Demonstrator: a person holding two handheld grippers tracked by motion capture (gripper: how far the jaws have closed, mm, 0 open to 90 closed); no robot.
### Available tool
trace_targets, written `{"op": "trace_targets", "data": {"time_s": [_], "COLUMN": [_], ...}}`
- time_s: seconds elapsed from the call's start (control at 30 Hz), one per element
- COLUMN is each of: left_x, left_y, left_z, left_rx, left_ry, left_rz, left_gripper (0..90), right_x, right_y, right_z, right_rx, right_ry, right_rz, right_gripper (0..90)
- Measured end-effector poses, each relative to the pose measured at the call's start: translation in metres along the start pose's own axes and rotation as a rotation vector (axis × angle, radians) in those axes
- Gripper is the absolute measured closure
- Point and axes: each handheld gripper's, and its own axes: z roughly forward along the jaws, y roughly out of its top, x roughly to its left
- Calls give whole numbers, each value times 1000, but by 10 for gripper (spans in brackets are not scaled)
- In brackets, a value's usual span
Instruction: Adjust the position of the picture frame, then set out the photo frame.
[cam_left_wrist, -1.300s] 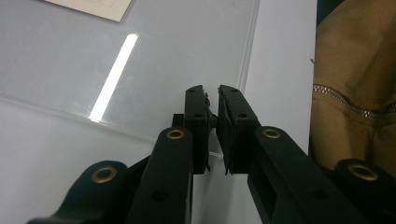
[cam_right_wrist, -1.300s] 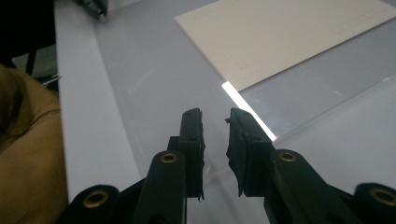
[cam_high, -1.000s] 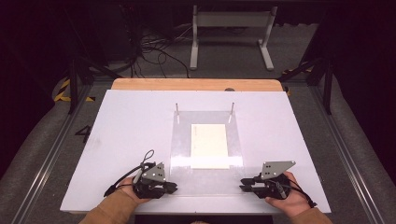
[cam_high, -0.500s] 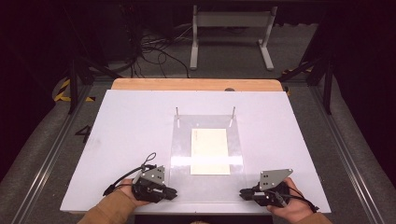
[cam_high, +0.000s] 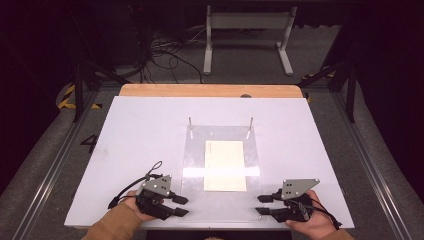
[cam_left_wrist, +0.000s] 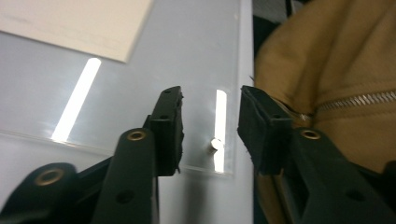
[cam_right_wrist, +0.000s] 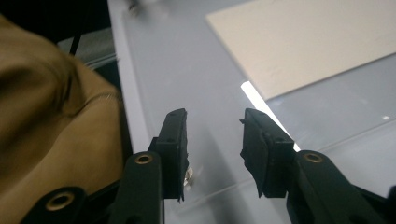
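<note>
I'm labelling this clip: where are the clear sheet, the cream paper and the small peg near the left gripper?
clear sheet (cam_high: 196, 150), high view, bare left strip.
cream paper (cam_high: 224, 165), high view, its middle.
small peg (cam_left_wrist: 215, 143), left gripper view, its top, near the sheet's corner.

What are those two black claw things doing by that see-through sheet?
A person holds a left gripper and a right gripper at the near corners of a clear plate on the white table. A cream sheet lies on the plate. Both sets of jaws have just been opening, with nothing between them.
</note>
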Motion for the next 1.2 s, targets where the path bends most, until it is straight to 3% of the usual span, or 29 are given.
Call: {"op": "trace_targets", "data": {"time_s": [0.03,0.07,0.1,0.13,0.2,0.33,0.47,0.57,0.67,0.8,0.97,1.2], "left_x": [3,4,4,6,8,11,16,17,19,23,27,29], "left_y": [0,-1,-1,-2,-3,-5,-7,-10,-11,-16,-20,-24], "left_z": [-3,-5,-5,-8,-11,-11,-16,-23,-26,-31,-31,-36], "left_rx": [-34,-50,-50,-72,-94,-92,-130,-161,-177,-199,-170,-186], "left_ry": [55,83,83,111,139,211,285,343,371,421,456,473], "left_rz": [-19,-35,-35,-57,-65,-83,-121,-135,-151,-173,-178,-205], "left_gripper": [522,490,488,488,450,385,362,346,333,321,298,296], "right_x": [-2,-3,-5,-5,-9,-16,-26,-34,-40,-55,-71,-108], "right_y": [5,7,9,9,13,17,22,32,42,60,76,96], "right_z": [-4,-5,-7,-7,-9,-10,-11,-10,-9,-6,-5,5], "right_rx": [-48,-64,-72,-72,-88,-97,-89,-118,-117,-57,-55,-46], "right_ry": [-49,-77,-99,-99,-138,-169,-183,-189,-212,-239,-266,-369], "right_rz": [-1,-4,-5,-5,4,36,80,136,141,81,99,95], "right_gripper": [550,550,556,556,582,612,610,530,496,510,562,568]}}
